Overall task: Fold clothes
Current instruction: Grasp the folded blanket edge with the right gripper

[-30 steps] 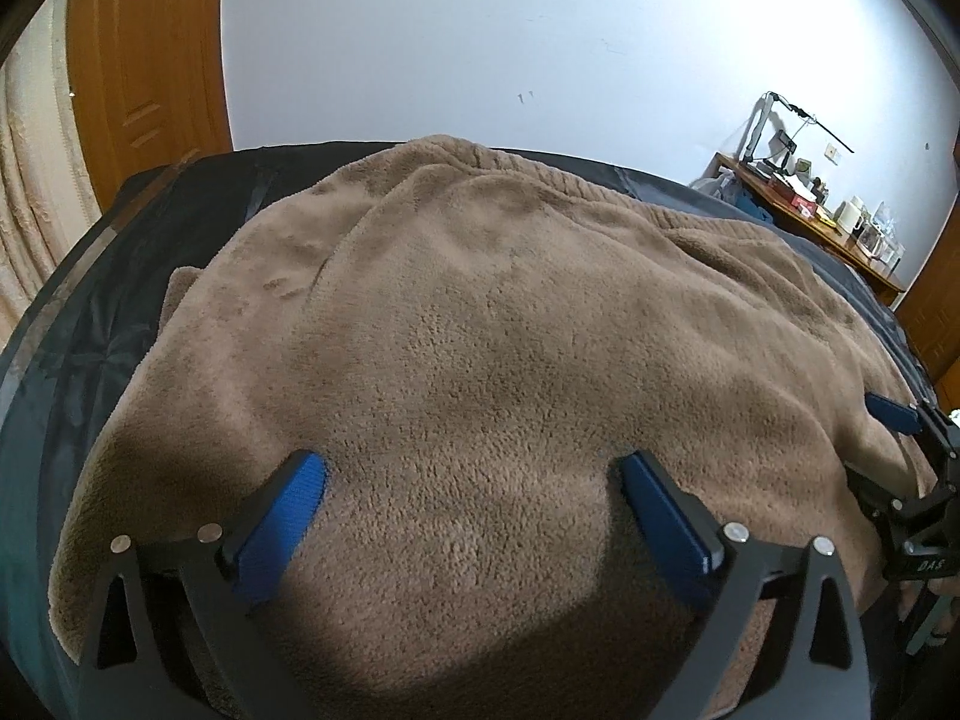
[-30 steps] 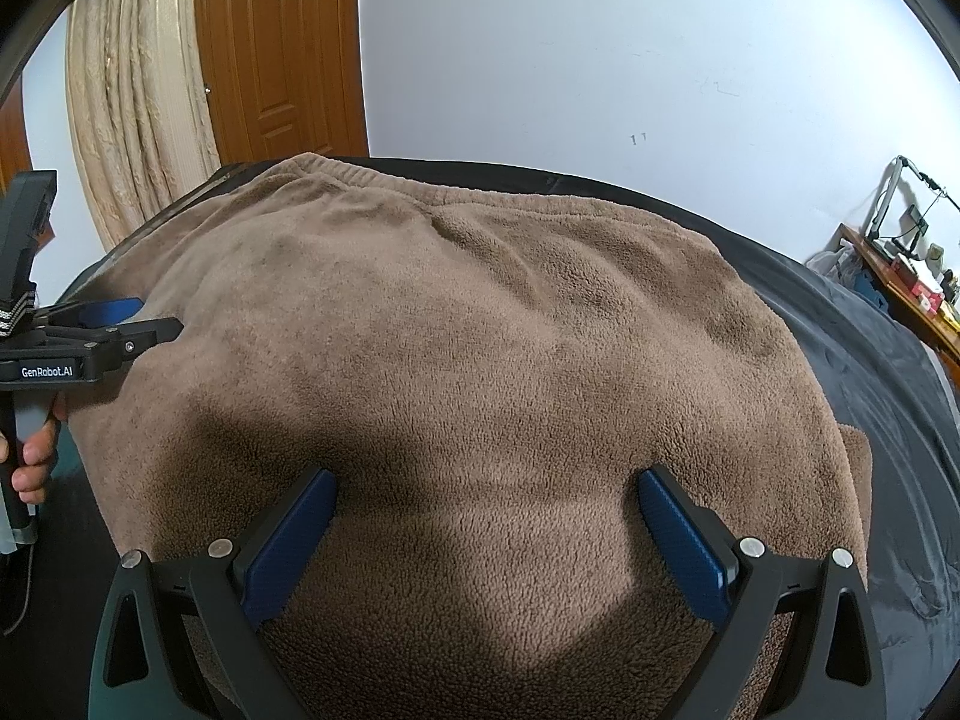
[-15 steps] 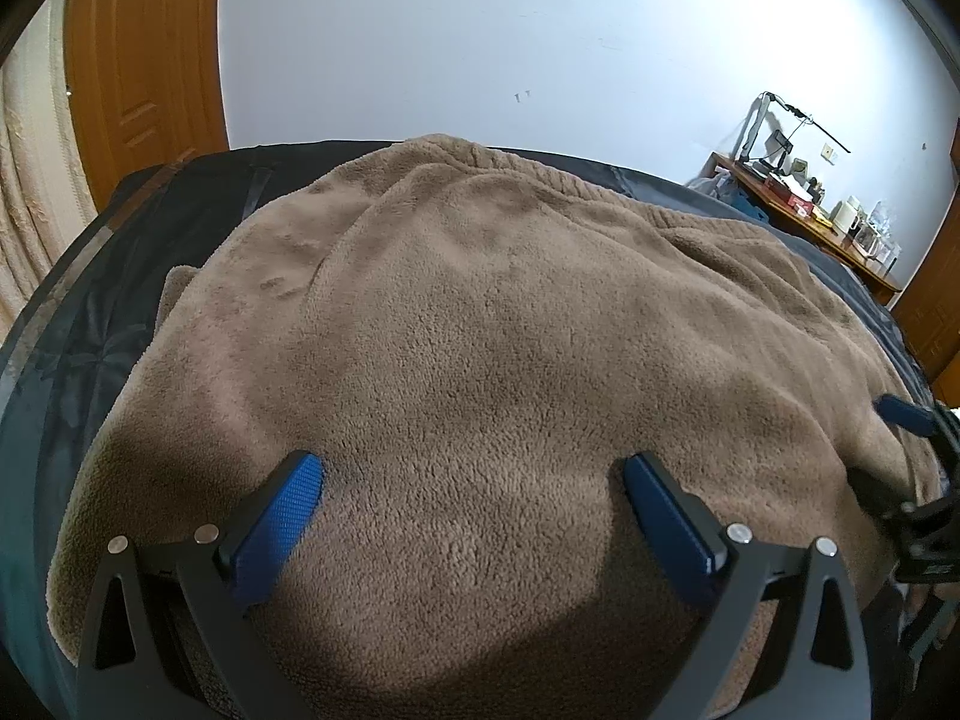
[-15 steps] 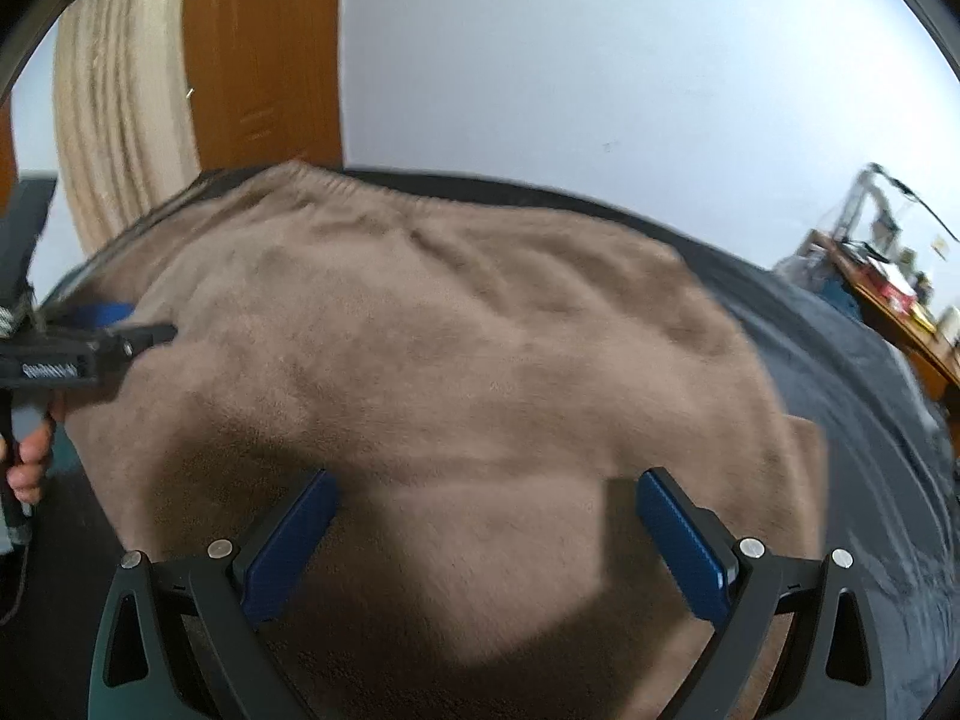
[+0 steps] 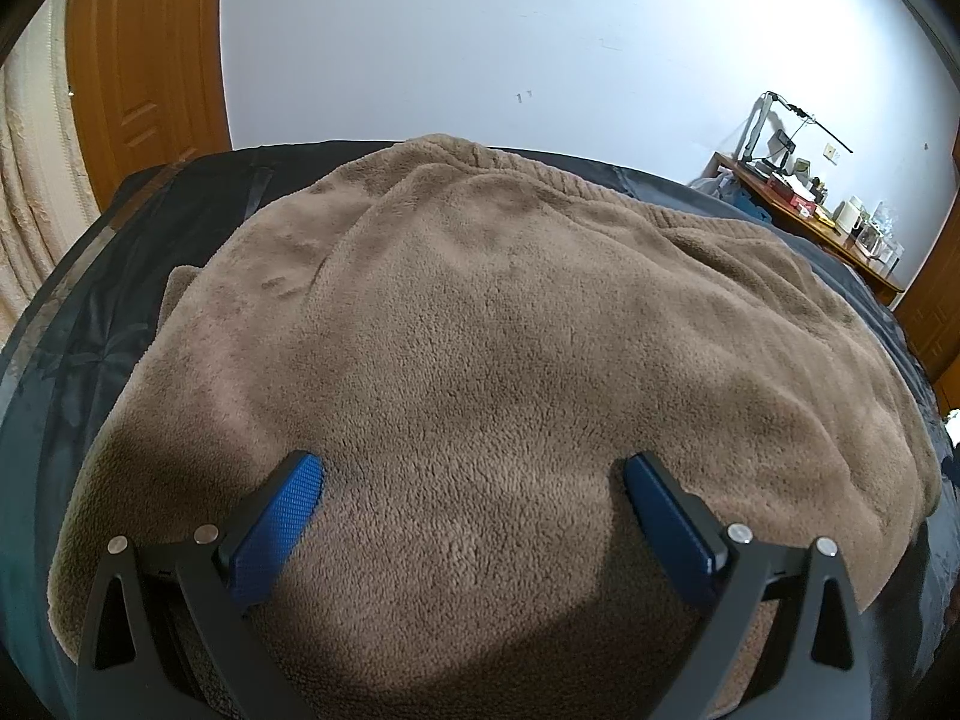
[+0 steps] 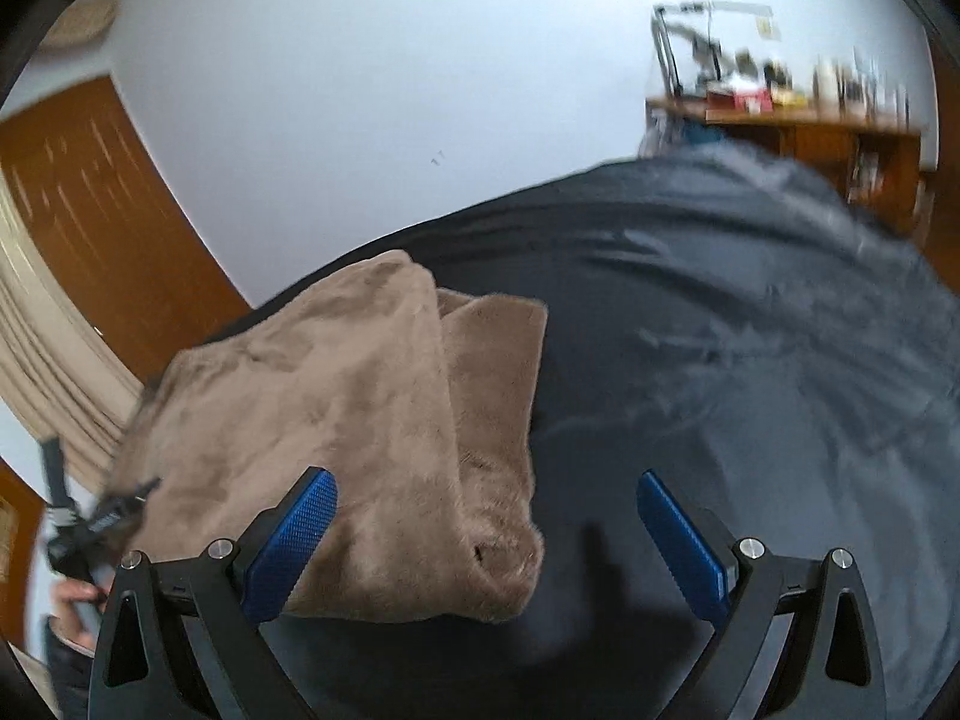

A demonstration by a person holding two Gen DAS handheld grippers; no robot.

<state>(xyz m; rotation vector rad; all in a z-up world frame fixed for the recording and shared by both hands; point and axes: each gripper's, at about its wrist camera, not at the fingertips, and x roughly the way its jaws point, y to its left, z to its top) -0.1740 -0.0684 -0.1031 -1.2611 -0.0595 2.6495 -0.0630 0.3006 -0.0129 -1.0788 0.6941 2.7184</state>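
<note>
Our left gripper (image 5: 468,474) hangs with its blue-padded jaws spread wide and empty over the brown fleece garment (image 5: 492,360), which lies spread flat on the dark bedcover (image 5: 90,324). Our right gripper (image 6: 486,492) is likewise agape, holding nothing, above the garment's right edge and the bare cover; that view is blurred. A wooden desk (image 5: 810,222) stands by the white wall (image 5: 480,30).

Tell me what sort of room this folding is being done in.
Most likely a bedroom in a home. The brown fleece garment lies spread on what looks like a bed with a dark cover, a wooden door stands beside a curtain, and a cluttered wooden desk sits against the white wall.
</note>
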